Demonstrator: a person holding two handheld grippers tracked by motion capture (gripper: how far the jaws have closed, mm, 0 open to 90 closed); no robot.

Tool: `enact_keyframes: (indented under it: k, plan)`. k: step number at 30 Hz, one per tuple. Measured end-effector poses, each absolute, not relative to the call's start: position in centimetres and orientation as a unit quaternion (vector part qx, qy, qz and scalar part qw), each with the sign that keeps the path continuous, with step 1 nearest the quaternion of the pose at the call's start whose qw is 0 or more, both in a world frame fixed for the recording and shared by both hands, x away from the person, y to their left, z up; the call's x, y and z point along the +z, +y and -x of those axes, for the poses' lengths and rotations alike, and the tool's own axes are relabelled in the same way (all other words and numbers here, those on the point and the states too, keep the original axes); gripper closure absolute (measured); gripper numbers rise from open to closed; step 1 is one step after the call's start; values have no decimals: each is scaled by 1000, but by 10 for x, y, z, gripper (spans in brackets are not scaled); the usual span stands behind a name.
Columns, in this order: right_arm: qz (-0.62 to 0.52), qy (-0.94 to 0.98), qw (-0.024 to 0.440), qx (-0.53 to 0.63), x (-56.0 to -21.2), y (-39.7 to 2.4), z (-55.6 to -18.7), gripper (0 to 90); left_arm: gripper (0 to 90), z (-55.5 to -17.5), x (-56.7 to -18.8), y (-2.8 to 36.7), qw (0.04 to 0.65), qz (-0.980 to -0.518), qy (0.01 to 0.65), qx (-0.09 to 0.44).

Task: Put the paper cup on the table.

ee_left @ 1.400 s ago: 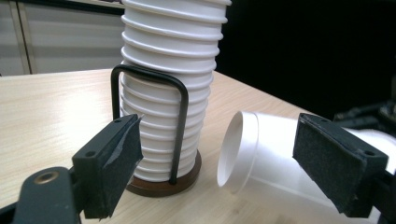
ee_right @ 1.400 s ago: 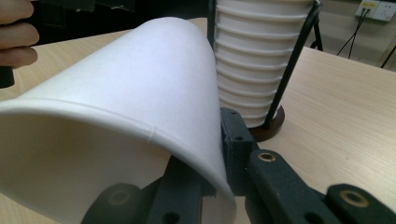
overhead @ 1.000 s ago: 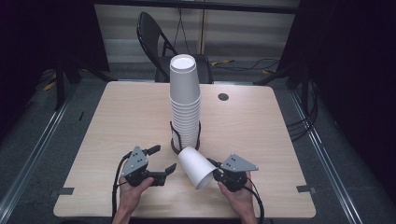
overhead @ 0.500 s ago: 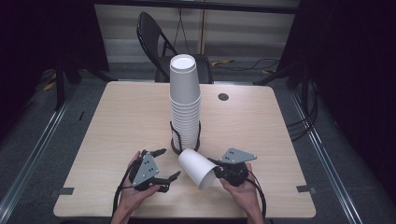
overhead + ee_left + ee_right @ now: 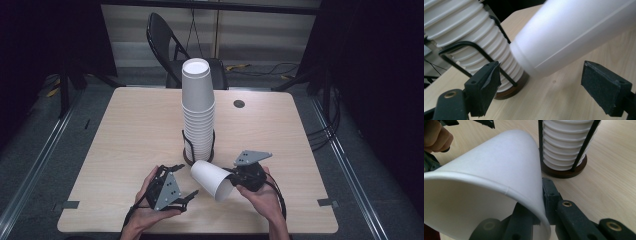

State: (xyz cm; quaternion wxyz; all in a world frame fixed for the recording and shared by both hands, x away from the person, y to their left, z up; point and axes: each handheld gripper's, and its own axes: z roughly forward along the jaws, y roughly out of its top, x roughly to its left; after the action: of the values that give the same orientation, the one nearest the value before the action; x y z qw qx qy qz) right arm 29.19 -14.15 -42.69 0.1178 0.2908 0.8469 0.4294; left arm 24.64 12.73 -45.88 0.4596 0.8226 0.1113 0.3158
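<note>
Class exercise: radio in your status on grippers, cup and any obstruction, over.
Right gripper shut on the paper cup rim, cup tilted off the table. Left gripper open beside its base, not touching. Cup stack in holder just behind.

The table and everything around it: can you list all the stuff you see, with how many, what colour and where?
Loose cup: one, white, tipped on its side above the near middle of the table, its rim pinched by the right gripper.
Cup stack: one tall stack, white, upside down at the middle of the table.
Stack holder: one, black wire uprights on a dark round base, around the bottom of the stack.
Table: one, light wood.
Round cap: one, dark, set in the table's far right part.
Folding chair: one, black, behind the table.
Left gripper: one, black, open, near left, jaws toward the loose cup.
Right gripper: one, black, shut on the loose cup's rim.
Hands: two, at the near edge.
</note>
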Motion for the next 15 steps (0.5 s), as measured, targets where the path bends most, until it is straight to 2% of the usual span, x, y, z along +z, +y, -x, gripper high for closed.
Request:
enact_keyframes:
  k: [4,15]
  plan:
    - [-287,855,103,419,-427,-138,-296,867,156,-241,-459,121,433,-830,99,338]
    - [-268,870,80,406,-430,-125,-299,868,154,-234,-460,109,403,-843,59,351]
